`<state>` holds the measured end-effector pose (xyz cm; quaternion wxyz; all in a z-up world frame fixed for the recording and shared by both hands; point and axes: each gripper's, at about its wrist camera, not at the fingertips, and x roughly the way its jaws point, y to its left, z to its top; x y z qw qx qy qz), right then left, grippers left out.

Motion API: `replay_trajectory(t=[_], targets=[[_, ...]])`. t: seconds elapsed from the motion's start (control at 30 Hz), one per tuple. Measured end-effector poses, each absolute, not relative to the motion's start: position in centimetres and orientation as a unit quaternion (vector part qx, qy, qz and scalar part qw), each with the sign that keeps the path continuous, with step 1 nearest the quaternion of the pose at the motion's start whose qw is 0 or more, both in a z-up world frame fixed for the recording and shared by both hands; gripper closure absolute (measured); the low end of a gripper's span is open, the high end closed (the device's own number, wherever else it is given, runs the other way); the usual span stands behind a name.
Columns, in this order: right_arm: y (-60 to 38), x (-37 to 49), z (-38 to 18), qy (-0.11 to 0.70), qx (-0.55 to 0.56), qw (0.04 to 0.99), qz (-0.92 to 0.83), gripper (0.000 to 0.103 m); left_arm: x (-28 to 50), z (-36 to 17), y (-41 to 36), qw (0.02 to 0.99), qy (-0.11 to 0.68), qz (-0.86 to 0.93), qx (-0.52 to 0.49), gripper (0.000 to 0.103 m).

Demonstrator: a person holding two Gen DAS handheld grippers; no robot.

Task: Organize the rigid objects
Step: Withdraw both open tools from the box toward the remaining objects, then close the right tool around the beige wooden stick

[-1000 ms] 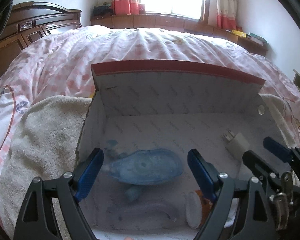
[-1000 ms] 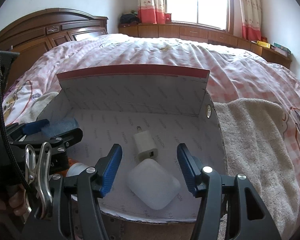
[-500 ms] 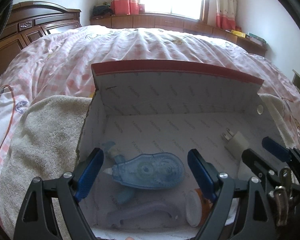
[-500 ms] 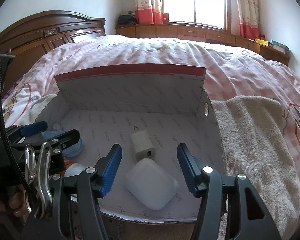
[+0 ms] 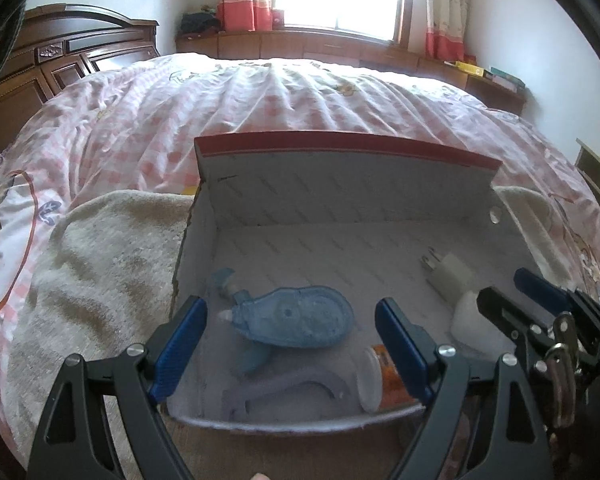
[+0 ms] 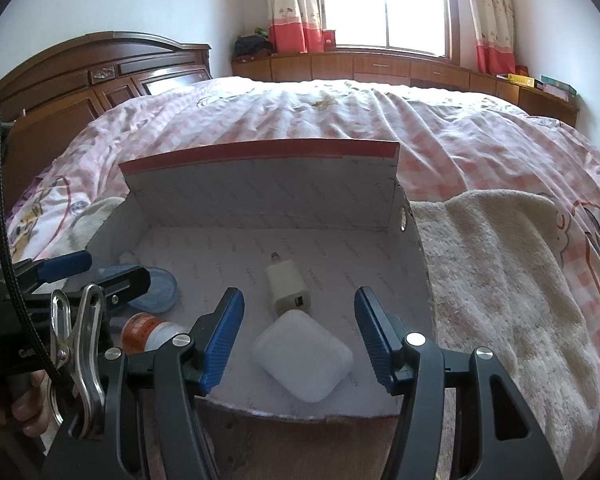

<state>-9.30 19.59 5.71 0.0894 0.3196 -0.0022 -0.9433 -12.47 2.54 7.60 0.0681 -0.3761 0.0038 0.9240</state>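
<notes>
An open cardboard box (image 5: 340, 184) (image 6: 260, 192) with a red-edged flap sits on a towel on the bed. In it lie a blue correction-tape dispenser (image 5: 296, 316) (image 6: 160, 288), an orange bottle with a white cap (image 5: 384, 380) (image 6: 148, 330), a pale curved piece (image 5: 284, 388), a white charger plug (image 5: 448, 276) (image 6: 288, 292) and a white earbud case (image 5: 476, 328) (image 6: 302, 354). My left gripper (image 5: 290, 352) is open and empty above the box's near left part. My right gripper (image 6: 300, 336) is open and empty above the earbud case.
A cream towel (image 5: 100, 264) (image 6: 500, 280) lies under the box on the pink checked quilt (image 5: 280, 96). A dark wooden headboard (image 6: 80, 92) stands at the left. A low cabinet (image 6: 380, 68) runs under the window.
The blue dispenser has dropped from between my left fingers and lies on the box floor. Both grippers have drawn back and up a little from the box.
</notes>
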Motion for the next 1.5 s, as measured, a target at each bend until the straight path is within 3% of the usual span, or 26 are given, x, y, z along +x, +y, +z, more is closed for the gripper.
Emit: replay_trajectory(t=[0.63, 1.43, 1.5], targets=[[19.6, -2.3, 6.0, -0.014, 0.328, 0.117, -0.938, 0.044, -5.5, 7.1, 2.9, 0.106, 0.011, 0.916, -0.387, 0.014], [17.4, 0.8, 0.8, 0.005, 0.402, 0.136, -0.906, 0.044, -1.9, 1.5, 1.8, 0.088, 0.021, 0.895, -0.436, 0.014], [17.3, 0.9, 0.9, 0.006, 0.4, 0.14, -0.906, 0.052, -2.0, 1.5, 1.7, 0.089, 0.019, 0.895, -0.436, 0.014]])
